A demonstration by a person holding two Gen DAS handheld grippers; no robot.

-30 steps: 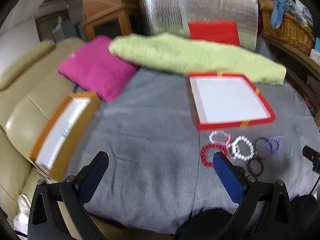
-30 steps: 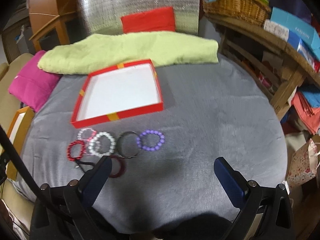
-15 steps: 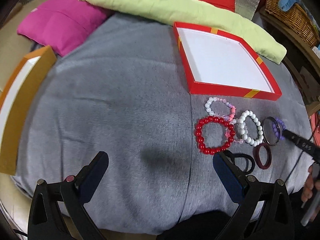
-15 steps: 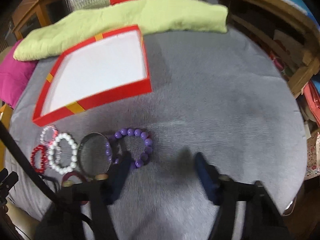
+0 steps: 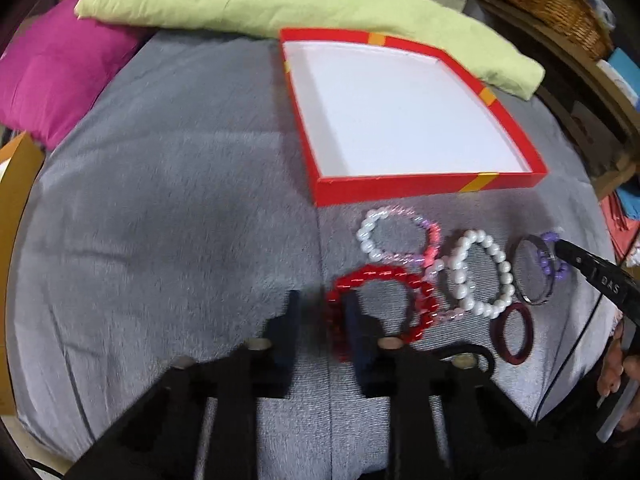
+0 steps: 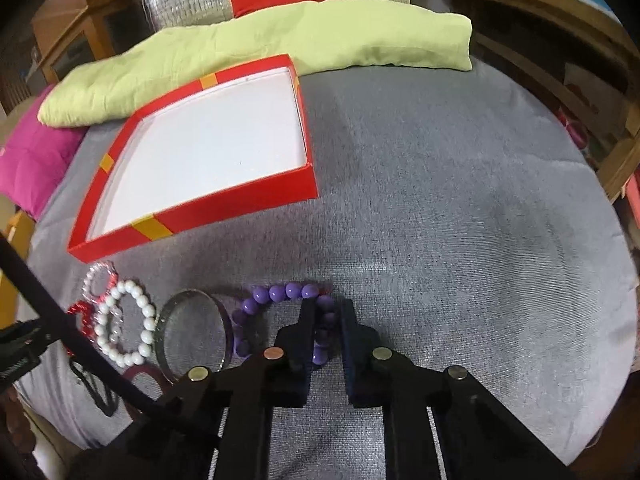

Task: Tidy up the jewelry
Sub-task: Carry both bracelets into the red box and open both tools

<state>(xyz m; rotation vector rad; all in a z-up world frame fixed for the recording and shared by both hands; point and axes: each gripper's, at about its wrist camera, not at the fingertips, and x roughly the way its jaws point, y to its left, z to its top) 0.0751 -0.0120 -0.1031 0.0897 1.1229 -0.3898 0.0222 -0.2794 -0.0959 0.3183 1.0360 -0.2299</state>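
Note:
A red box with a white floor (image 5: 400, 116) lies open and empty on the grey cloth; it also shows in the right wrist view (image 6: 200, 152). In front of it lie a red bead bracelet (image 5: 404, 280), a pink-white one (image 5: 380, 240), a white pearl one (image 5: 480, 272), a clear bangle (image 5: 532, 276), a purple bead bracelet (image 6: 276, 296) and a dark red ring (image 5: 514, 336). My left gripper (image 5: 320, 308) has closed around the red bracelet's left side. My right gripper (image 6: 326, 308) has closed around the purple bracelet's right side.
A lime-green cushion (image 5: 280, 0) and a magenta pillow (image 5: 52, 72) lie behind the box. A black hair tie (image 5: 476, 354) lies near the front edge. An orange box (image 5: 16, 184) stands at the left. A wicker basket (image 5: 560, 4) and wooden shelves are at the right.
Both grippers moved down and forward to the bracelets and their jaws closed, the left on the red bracelet, the right on the purple one.

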